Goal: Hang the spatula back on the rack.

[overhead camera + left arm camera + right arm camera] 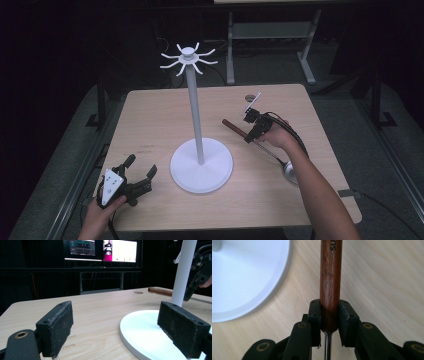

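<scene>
A white stand rises from a round base (pixel 201 172) at the table's middle, its pole (pixel 195 110) topped by a ring of hooks (pixel 188 57). To the right of it a ladle lies low over the table, with a brown wooden handle (pixel 234 127) and a metal bowl (pixel 290 170). My right gripper (pixel 252 131) is shut on that handle (pixel 330 277) near where the metal shaft (pixel 327 345) begins. My left gripper (pixel 141 166) rests at the front left, open, nothing between its pads (pixel 58 325); the base (pixel 147 332) lies just ahead of it.
The light wooden table (pixel 150 115) has a small round hole (pixel 249 97) near its back right. Dark floor surrounds it, with a metal bench frame (pixel 270 30) behind. Lit monitors (pixel 100 248) stand beyond the far edge in the left gripper view.
</scene>
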